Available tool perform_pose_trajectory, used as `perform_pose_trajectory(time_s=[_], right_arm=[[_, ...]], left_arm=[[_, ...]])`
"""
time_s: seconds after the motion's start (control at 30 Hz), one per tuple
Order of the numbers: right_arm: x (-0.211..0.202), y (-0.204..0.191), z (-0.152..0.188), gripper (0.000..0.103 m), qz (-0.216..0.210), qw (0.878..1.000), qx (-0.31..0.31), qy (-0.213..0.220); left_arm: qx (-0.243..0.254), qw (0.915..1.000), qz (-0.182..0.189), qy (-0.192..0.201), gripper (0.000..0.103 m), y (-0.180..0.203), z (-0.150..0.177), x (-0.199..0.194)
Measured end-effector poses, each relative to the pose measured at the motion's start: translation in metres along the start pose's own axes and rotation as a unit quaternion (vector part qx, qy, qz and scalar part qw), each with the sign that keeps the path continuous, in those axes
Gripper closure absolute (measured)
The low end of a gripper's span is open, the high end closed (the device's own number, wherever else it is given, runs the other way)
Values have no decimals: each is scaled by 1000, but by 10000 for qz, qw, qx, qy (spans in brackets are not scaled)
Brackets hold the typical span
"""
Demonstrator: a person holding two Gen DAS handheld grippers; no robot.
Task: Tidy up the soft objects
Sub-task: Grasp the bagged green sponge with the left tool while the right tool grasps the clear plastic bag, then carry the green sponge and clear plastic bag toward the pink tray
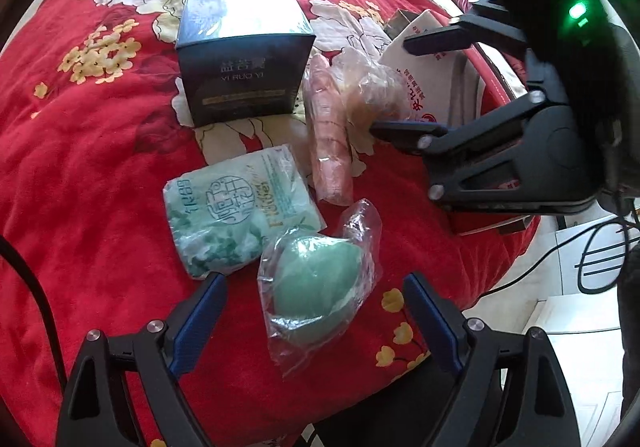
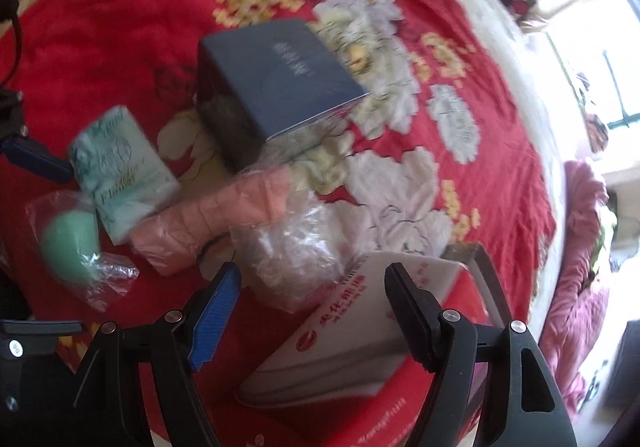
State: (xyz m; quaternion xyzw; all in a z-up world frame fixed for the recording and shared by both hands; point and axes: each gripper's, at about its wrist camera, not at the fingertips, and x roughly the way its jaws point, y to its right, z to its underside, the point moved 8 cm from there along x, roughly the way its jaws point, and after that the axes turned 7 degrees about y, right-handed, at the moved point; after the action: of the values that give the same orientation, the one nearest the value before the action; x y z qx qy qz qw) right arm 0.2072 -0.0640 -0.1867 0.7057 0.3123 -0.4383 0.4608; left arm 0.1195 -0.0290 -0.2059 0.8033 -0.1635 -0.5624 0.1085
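While both point steeply down, left gripper (image 1: pixel 314 279) straddles bagged sponge (image 1: pixel 316 279).

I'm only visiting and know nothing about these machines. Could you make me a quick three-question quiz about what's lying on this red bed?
1. True or false: the green sponge is wrapped in clear plastic.
2. Which item lies directly between the open fingers of the left gripper? A) the dark blue box B) the green sponge C) the pink roll
3. Fill in: the tissue pack lies beside the sponge on a red ____ patterned blanket.

Key: 1 true; 2 B; 3 flower.
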Motion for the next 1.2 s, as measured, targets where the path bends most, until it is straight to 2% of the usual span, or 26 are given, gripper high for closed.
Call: perform_pose_trajectory(time_s=[0.07, 0.13, 0.2, 0.27, 0.4, 0.47, 0.5, 0.67, 0.93, 1.2], right_arm=[[6, -3, -1, 42, -56, 9999, -110, -43], [11, -7, -2, 51, -202, 9997, -89, -63], [13, -7, -3, 51, -175, 9998, -90, 11], [13, -6, -3, 54, -206, 9998, -11, 68], [0, 4, -4, 55, -293, 9978, 460, 367], [-11, 7, -3, 55, -347, 9955, 700, 536], [-16, 9, -3, 55, -375, 9942, 808, 603], [-38, 14, 2, 56, -479, 9860, 1337, 871], [-64, 21, 17, 56, -549, 9688, 2174, 1055], [-106, 29, 32, 56, -548, 9437, 2886, 1523]], left_arm=[[-21, 10000, 9, 13, 15, 0, -2, 1], [-43, 10000, 39, 11, 17, 0, -3, 4], [-80, 9999, 79, 9, 19, 1, -4, 5], [-99, 9999, 92, 21, 26, 1, -5, 6], [-88, 9998, 149, 3, 31, 2, -5, 8], [-110, 9997, 202, 10, 45, 4, -5, 8], [-116, 9997, 215, 2, 48, 5, -4, 8], [-178, 9995, 277, 0, 54, 8, -4, 9], [-96, 9997, 181, 137, 56, 14, -4, -2], [71, 9988, 58, 488, 56, 23, -12, -30]])
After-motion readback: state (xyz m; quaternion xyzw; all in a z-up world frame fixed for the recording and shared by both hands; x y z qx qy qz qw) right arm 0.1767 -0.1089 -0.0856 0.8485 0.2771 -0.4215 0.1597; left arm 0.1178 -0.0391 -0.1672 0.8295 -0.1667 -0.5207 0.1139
